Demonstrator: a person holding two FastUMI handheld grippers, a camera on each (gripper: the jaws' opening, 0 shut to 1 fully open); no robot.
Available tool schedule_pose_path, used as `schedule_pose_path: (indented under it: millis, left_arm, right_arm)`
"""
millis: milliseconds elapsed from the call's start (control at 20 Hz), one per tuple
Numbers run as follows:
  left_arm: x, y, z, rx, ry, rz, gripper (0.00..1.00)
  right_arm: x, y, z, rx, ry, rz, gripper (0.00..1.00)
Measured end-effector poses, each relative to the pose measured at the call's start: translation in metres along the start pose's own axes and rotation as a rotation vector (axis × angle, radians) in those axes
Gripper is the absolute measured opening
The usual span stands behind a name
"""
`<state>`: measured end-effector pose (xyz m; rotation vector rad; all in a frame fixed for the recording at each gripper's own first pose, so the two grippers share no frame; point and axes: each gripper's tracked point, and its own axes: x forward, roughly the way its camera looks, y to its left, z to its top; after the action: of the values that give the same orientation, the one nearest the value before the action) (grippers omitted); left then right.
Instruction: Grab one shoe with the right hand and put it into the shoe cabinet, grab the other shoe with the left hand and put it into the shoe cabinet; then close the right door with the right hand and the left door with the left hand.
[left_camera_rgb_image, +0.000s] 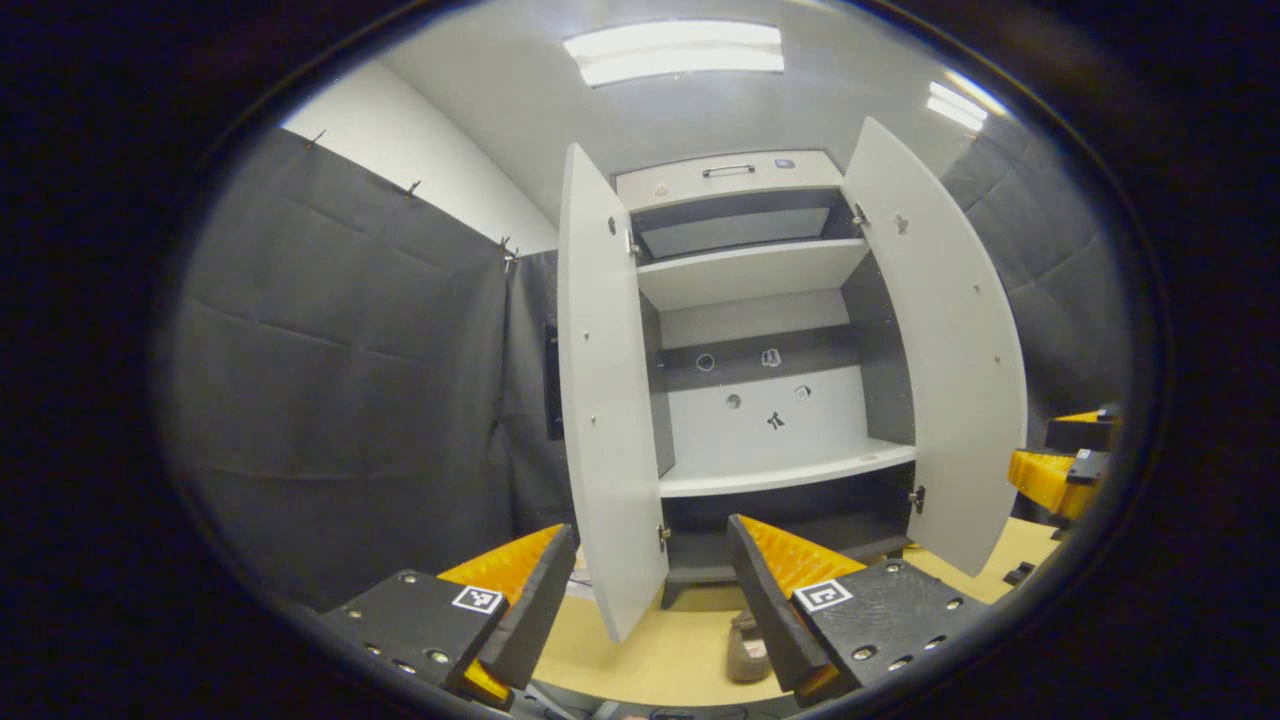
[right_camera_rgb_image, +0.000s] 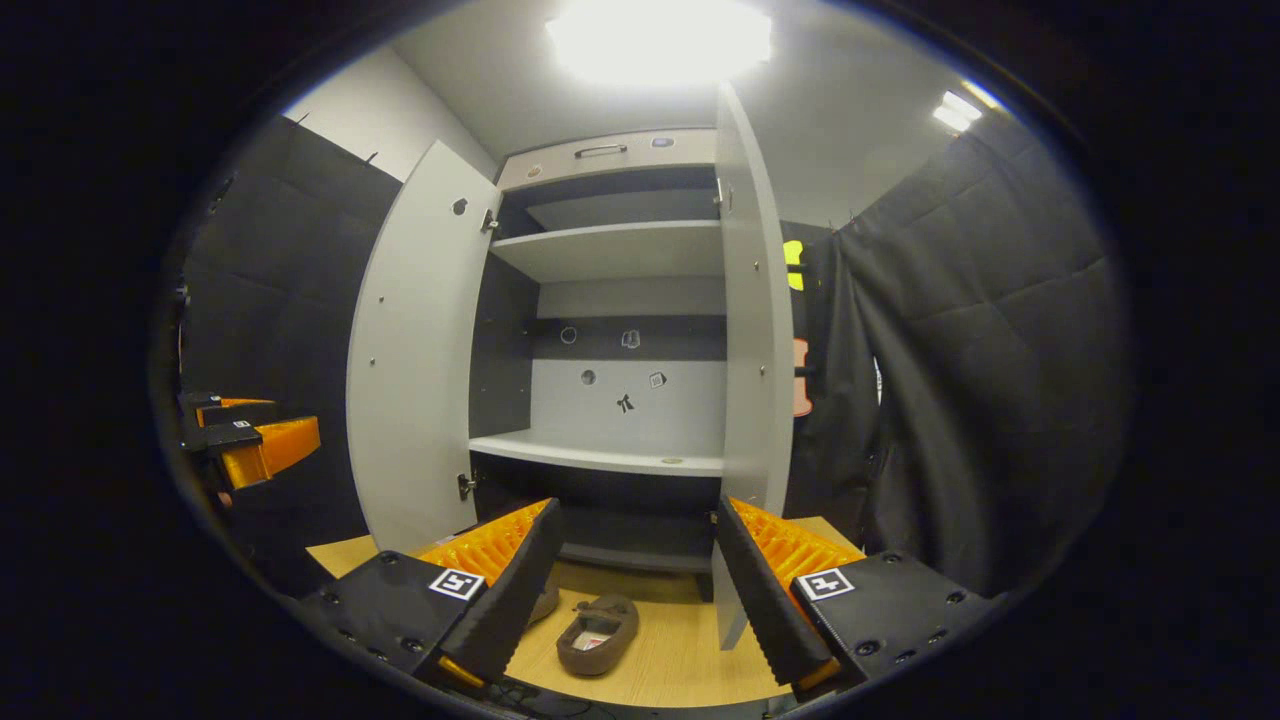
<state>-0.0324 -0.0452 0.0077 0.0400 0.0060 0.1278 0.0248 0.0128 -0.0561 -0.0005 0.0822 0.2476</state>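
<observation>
The cabinet (right_camera_rgb_image: 600, 300) is pale grey: doors, shelves and top drawer front, with dark charcoal inner side walls and a dark band across its light back panel. Below the cabinet, the floor (right_camera_rgb_image: 650, 670) is light wood-grain yellow. On it in front of the cabinet lies a brown slipper (right_camera_rgb_image: 597, 633) with a pale insole; in the left gripper view a slipper (left_camera_rgb_image: 747, 650) looks grey-brown. Beside the cabinet hangs plain black cloth (left_camera_rgb_image: 340, 380).
</observation>
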Motion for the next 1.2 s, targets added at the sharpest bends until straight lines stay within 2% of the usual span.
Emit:
schedule_pose_path:
  millis: [150,300,350,650,1050,1100,1200]
  left_arm:
    - [0.011,0.009,0.001,0.022,-0.013,0.014,0.89]
    - [0.026,0.018,-0.004,0.02,-0.026,0.0,0.89]
    - [0.032,0.023,-0.007,0.014,-0.022,0.005,0.96]
    - [0.055,0.056,-0.028,-0.002,0.007,0.053,0.96]
    - [0.068,0.094,-0.047,0.012,0.043,0.115,0.96]
    - [0.071,0.096,-0.048,0.013,0.044,0.117,0.89]
    - [0.075,0.099,-0.051,0.017,0.05,0.114,0.92]
  right_arm:
    - [0.024,0.024,-0.02,0.02,0.051,0.045,0.97]
    - [0.05,0.042,-0.046,0.03,0.117,0.057,0.98]
    - [0.058,0.05,-0.054,0.035,0.139,0.068,0.98]
    - [0.099,0.084,-0.123,0.022,0.302,0.112,0.97]
    - [0.129,0.102,-0.197,0.037,0.505,0.136,0.97]
    - [0.132,0.103,-0.206,0.034,0.53,0.132,0.98]
    - [0.136,0.106,-0.225,0.041,0.589,0.132,0.98]
